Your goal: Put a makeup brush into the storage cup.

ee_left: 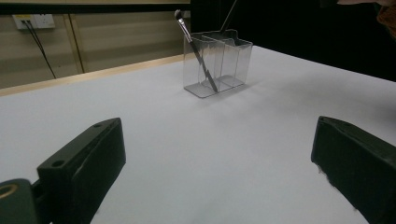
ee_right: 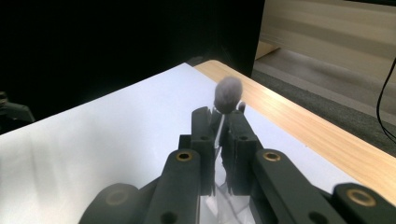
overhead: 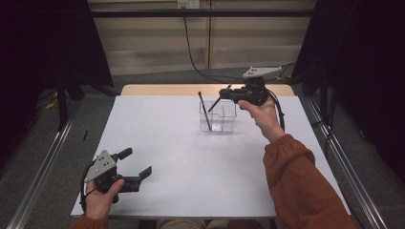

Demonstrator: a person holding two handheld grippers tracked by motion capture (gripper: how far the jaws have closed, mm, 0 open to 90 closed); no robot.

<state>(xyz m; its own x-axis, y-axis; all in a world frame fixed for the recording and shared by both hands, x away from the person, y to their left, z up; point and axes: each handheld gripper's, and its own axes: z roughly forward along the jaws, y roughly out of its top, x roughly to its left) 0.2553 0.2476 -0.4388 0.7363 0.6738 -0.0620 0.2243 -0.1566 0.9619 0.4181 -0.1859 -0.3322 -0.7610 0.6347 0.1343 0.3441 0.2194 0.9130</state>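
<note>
A: Right gripper [overhead: 224,93]?
B: Jaws clamped tight on a makeup brush [ee_right: 227,95]. In the right gripper view the fluffy grey head sticks out just past the jaw tips, handle pinched between the pads. From the high view the handle slants down from the jaws into the clear organizer [overhead: 218,117], which sits right below and slightly to the near side of the gripper.

A: Anything already in the organizer?
B: A second brush [overhead: 205,110], leaning in the left compartment, head up. Left gripper view shows it too [ee_left: 195,49], tilted, foot on the organizer floor.

A: Left gripper [overhead: 138,164]?
B: Jaws spread wide, nothing between them. Held low over the table [overhead: 157,143] near the front left corner, well apart from the organizer.

A: Room to move?
B: Lots of bare white surface between the left gripper and the organizer. Beyond the right gripper the white top ends near a wooden edge strip [ee_right: 299,126], close to the jaw tips. Table's right edge lies off to that gripper's outer side, not tight.
</note>
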